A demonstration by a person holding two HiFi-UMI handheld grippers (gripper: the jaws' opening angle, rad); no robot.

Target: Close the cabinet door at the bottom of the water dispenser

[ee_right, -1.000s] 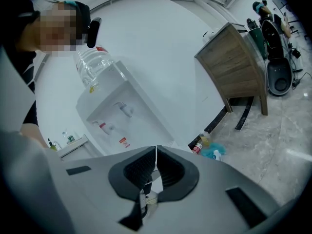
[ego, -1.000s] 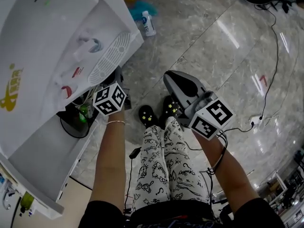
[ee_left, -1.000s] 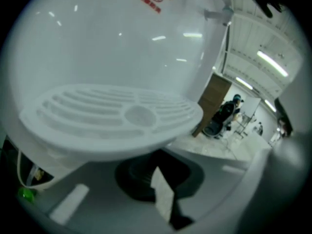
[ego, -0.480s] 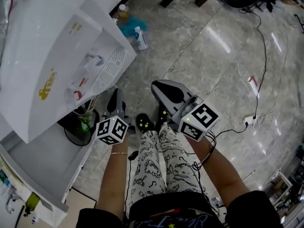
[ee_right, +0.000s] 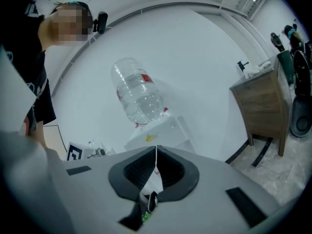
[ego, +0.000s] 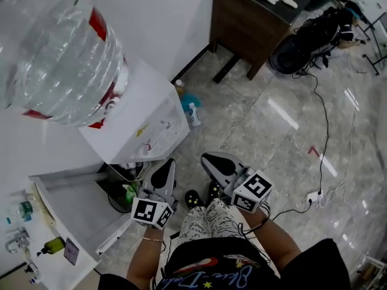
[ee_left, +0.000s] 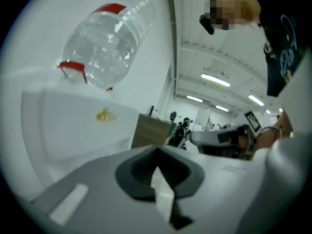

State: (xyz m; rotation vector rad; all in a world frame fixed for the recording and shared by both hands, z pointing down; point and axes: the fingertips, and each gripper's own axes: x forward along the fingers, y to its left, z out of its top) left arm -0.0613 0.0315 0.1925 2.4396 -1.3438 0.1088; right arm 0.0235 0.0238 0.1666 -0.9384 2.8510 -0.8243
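Observation:
The white water dispenser (ego: 142, 128) stands at the left, with a large clear bottle (ego: 66, 65) on top. Its bottom cabinet door (ego: 66, 213) hangs swung out to the left, and dark items and a green object (ego: 128, 192) show inside the cabinet. My left gripper (ego: 167, 165) hovers just right of the cabinet opening, jaws together and empty. My right gripper (ego: 210, 160) is beside it over the floor, also shut on nothing. The left gripper (ee_left: 156, 154) view looks up at the dispenser (ee_left: 83, 126). Beyond the right gripper (ee_right: 156, 149), that view shows the bottle (ee_right: 136, 94).
A brown wooden desk (ego: 248, 23) stands at the back, black bags (ego: 314, 38) beside it. Small bottles (ego: 192, 113) sit on the floor by the dispenser. A cable and power strip (ego: 314, 195) lie at the right. Small bottles (ego: 51, 244) show at the lower left.
The head view has pulled up and back, so the whole dispenser and bottle now show. Both grippers sit lower in the view, nearer my body. The cabinet door stays open.

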